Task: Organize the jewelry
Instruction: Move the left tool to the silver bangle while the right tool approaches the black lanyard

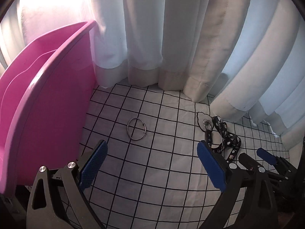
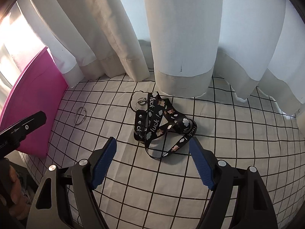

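Both grippers hang spread and empty: left gripper [image 1: 152,164] faces the bangle [image 1: 136,129] lying flat straight ahead beside the pink bin [image 1: 47,114], while right gripper [image 2: 152,164] faces the lanyard [image 2: 162,126] (the bangle's nearer the left).

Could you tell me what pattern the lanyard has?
The lanyard is black with clouds and "luck" lettering; right wrist view.

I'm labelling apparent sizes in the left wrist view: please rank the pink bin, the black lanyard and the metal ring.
1. pink bin, though it is nearest the camera
2. black lanyard
3. metal ring
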Tool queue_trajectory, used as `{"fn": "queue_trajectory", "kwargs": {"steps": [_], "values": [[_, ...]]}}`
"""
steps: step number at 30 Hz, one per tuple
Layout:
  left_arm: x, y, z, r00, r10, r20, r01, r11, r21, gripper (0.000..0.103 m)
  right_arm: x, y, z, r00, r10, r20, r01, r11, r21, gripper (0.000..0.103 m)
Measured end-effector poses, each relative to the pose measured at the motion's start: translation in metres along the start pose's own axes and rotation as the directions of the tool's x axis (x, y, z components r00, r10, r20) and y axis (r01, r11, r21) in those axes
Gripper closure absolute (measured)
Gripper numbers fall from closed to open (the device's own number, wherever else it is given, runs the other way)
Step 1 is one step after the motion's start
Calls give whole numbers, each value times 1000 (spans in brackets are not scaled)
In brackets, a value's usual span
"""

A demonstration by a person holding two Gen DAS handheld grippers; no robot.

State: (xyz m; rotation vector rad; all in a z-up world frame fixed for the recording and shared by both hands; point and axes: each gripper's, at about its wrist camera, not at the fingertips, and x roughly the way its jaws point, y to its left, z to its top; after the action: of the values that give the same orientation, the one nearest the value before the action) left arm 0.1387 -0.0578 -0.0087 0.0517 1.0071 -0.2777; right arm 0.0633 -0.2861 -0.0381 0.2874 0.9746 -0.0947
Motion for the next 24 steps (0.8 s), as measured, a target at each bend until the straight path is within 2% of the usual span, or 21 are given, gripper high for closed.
{"fn": "queue_trajectory", "kwargs": {"steps": [10, 24], "values": [[71, 13, -4, 997, 28, -74, -30, 999, -22, 10, 67, 5, 19, 997, 2, -74, -1, 1000, 10, 28], [112, 27, 8, 991, 50, -123, -55, 998, -40, 10, 114, 7, 37, 985, -84, -147, 83, 996, -16, 28]]}}
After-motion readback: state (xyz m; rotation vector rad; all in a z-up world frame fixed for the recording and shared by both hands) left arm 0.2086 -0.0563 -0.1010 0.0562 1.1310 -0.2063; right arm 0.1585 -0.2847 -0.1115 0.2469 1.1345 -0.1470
